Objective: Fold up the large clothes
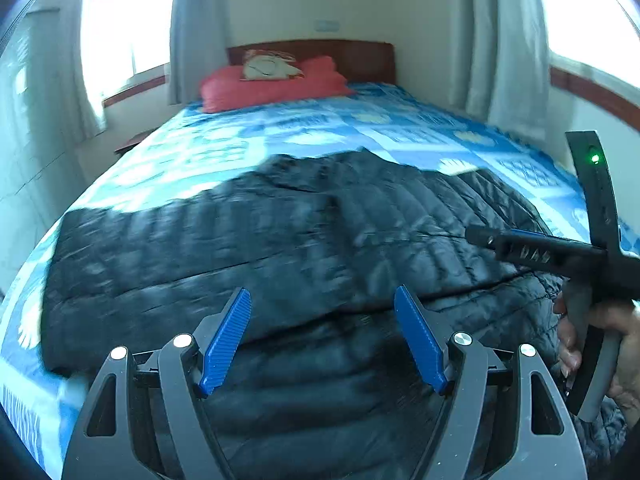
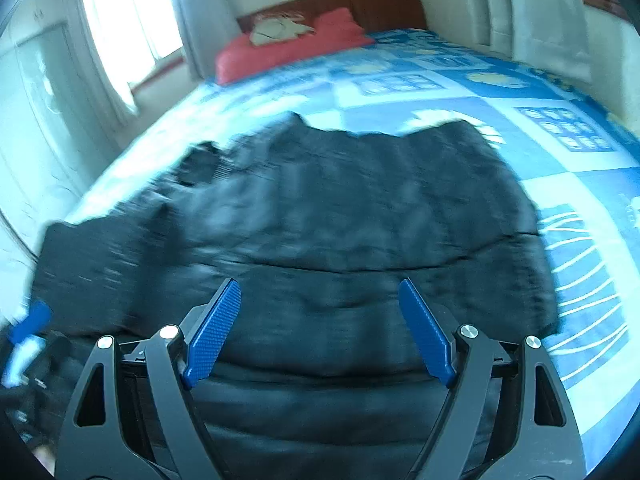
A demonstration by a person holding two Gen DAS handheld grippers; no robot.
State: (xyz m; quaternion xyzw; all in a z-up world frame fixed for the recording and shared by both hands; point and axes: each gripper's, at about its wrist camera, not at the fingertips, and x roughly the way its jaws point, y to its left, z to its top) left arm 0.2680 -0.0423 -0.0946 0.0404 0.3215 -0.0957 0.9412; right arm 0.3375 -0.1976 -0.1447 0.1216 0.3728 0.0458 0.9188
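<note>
Black quilted puffer jacket lies spread flat on the bed's blue-and-white patterned cover, just ahead of and beneath both tongs. Left tongs stand spread above it, pinching nothing; right tongs likewise gape empty. Beyond them, a red pillow rests against the dark wooden headboard.

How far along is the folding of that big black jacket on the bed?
Partly done: the black puffer jacket lies on the blue bedspread, already doubled into a wide block. Nothing is in hand: the left hand-held gripper and right hand-held gripper both hover open above it. Probably left: folding it smaller.
</note>
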